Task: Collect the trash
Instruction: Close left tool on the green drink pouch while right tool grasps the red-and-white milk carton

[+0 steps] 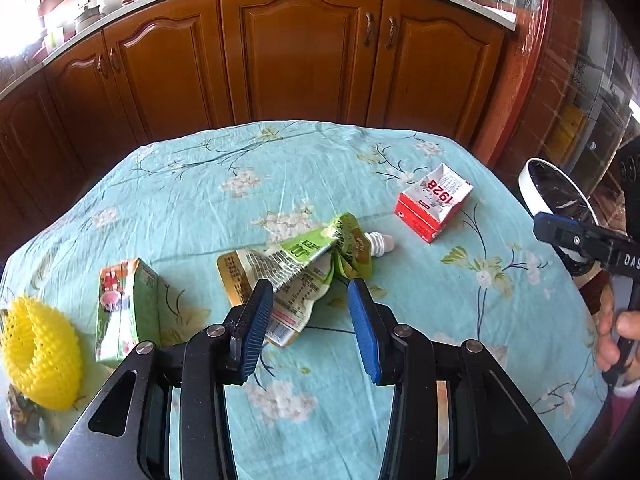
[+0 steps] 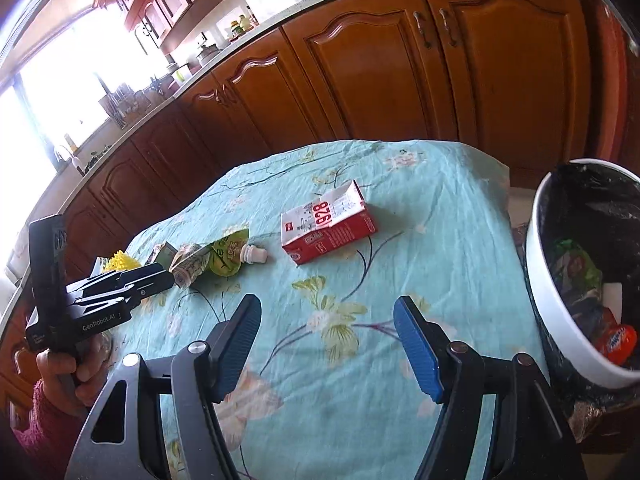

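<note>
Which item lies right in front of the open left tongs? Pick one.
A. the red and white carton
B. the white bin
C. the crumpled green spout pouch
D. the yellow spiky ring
C: the crumpled green spout pouch lies just ahead of the open left tongs, its near end between their tips.

Daylight poured in from the kitchen window [image 2: 60, 92] at the left and blew out to white glare in both views. The turquoise floral tablecloth [image 1: 192, 200] was evenly lit, with soft, faint shadows. Fisheye distortion bent the glossy brown wooden cabinets [image 1: 300, 52], and the corners darkened.
</note>
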